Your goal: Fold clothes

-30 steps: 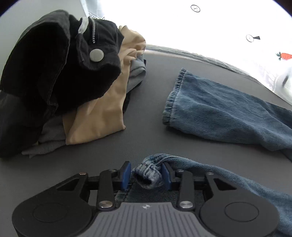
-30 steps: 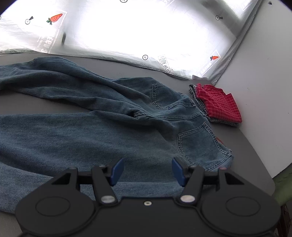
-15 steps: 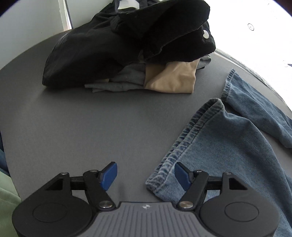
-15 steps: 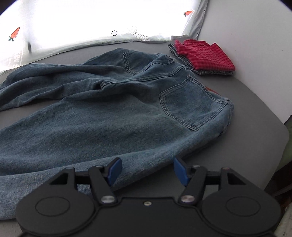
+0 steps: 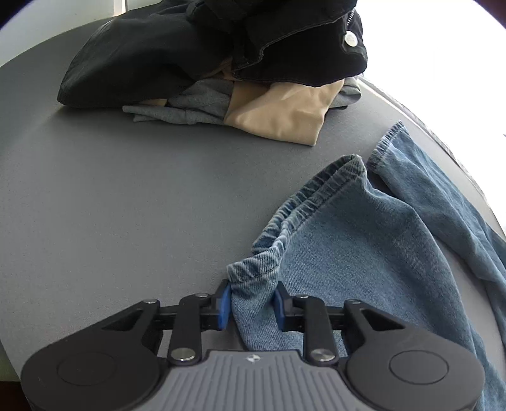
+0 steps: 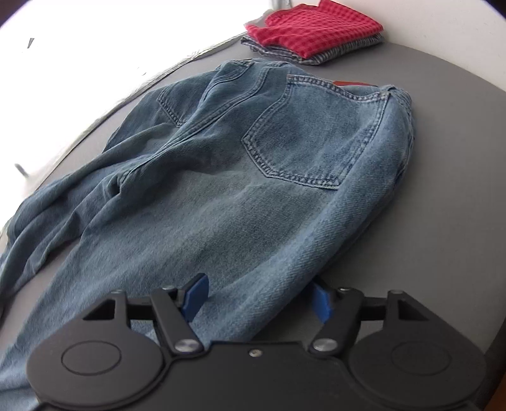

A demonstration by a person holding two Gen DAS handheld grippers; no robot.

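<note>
Where pinched — bunched denim jeans point(image 5: 341, 253) (ribbed hem)

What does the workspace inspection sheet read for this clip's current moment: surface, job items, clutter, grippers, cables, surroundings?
Surface: grey table, round-edged, bare between the garments.
Job's things: blue jeans spread seat-up, back pockets showing; both leg hems lie in the left wrist view, the nearer leg hem bunched.
Clutter: unfolded pile, black garment over tan garment and grey garment; folded red checked cloth stacked on a striped one at the far edge.
Grippers: left gripper closing, pads pressing the nearer hem corner; right gripper closing, jeans' side edge between its pads, no press visible.
Cables: nothing seen.
Surroundings: overexposed white backdrop behind the table; pale wall on the right.
</note>
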